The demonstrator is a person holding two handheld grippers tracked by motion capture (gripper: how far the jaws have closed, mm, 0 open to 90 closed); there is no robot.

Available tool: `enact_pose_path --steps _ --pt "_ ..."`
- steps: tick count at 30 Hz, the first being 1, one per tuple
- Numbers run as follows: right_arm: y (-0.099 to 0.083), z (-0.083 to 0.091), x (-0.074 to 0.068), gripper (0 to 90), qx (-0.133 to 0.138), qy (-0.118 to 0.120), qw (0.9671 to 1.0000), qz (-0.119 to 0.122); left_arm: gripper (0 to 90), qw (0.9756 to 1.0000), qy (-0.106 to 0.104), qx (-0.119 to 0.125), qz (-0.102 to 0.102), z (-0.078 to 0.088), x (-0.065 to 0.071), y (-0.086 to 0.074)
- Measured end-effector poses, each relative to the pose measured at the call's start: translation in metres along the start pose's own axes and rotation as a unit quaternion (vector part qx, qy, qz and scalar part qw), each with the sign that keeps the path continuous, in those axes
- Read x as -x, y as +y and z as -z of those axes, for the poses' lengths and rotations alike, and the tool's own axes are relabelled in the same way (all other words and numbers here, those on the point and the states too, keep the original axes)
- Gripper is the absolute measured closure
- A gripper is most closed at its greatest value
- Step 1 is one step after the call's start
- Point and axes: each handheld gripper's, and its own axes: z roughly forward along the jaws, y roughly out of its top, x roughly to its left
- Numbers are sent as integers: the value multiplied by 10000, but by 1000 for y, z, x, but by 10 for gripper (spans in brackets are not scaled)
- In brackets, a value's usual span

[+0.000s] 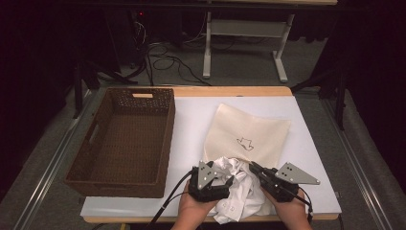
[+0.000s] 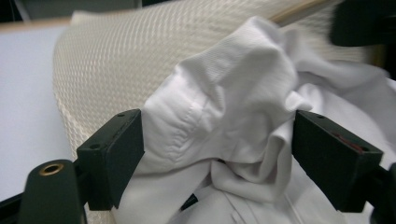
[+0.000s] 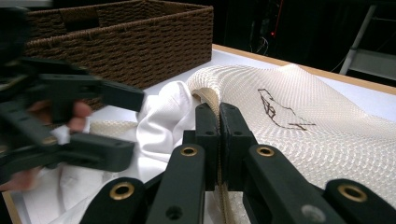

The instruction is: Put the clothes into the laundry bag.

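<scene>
A cream mesh bag [image 1: 249, 129] with a small dark drawing lies on the white mat, its mouth toward me. A crumpled white shirt [image 1: 237, 191] sits at that mouth, partly inside. My left gripper [image 1: 218, 175] stands open around a bunched fold of the shirt [image 2: 233, 93]; the cloth fills the gap between the jaws without being squeezed. My right gripper [image 1: 253, 166] is shut on the bag's rim; in the right gripper view [image 3: 219, 121] the mesh edge [image 3: 208, 95] runs between the closed jaws. The left gripper [image 3: 135, 126] also shows there, open beside the shirt [image 3: 163, 121].
A brown wicker basket [image 1: 165, 143] stands empty on the left, close to the bag. The white mat [image 1: 191, 124] covers the wooden table. Beyond the far edge lie a dark floor with cables and white table legs [image 1: 207, 48].
</scene>
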Motion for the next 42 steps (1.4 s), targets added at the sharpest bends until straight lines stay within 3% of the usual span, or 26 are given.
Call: enact_pose_path --steps 1,3,4,6,7,9,13,15,18,21,26,30,32,33,34,35,39,42 --pt "0 0 0 887 0 0 10000 0 184 9999 5 -108 112 -5 -3 1" --pt "0 0 0 887 -14 -7 10000 0 288 9993 -56 -169 325 -10 -5 1" --pt "0 0 0 887 -17 -8 10000 -29 442 9991 -123 -187 370 -12 -6 2" --pt "-1 -1 1 887 -20 -17 10000 -4 566 9992 -156 -251 282 -17 -4 2" --pt "-1 -1 1 887 -20 -17 10000 -4 566 9992 -175 -267 249 -19 -3 2" --pt "-1 -1 1 887 -25 -3 10000 -10 667 9992 -194 -304 174 -22 1 4" --pt "-1 -2 1 888 -35 -12 10000 -18 749 9990 -219 -381 97 -31 8 8" --pt "0 -2 1 888 -14 2 10000 -25 777 9987 -270 -425 -24 -36 15 9" --pt "1 -1 0 889 15 24 10000 12 872 9985 -185 -430 -284 -42 24 10" --pt "1 -1 0 889 33 24 10000 14 881 9983 -86 -481 -317 -48 23 11" --pt "1 -1 -2 889 29 43 10000 -17 878 9974 133 -679 -205 -64 22 13" --pt "0 -2 -1 889 22 46 10000 -2 857 9972 182 -684 -234 -67 22 13" --pt "0 -1 0 889 5 28 10000 -27 669 9984 103 -486 -278 -57 22 12" --pt "0 -1 0 889 5 28 10000 -27 669 9991 37 -328 -282 -49 22 10" --pt "-1 0 2 889 24 19 10000 -44 571 9994 -34 -223 -259 -41 22 9" --pt "-1 0 2 889 20 5 10000 -39 536 9995 -132 -184 -215 -32 21 8" --pt "-1 0 1 888 28 6 10000 -41 546 9994 -193 47 -298 -1 16 -1" --pt "0 0 0 888 2 0 10000 -7 532 9989 228 193 -364 13 3 -4"
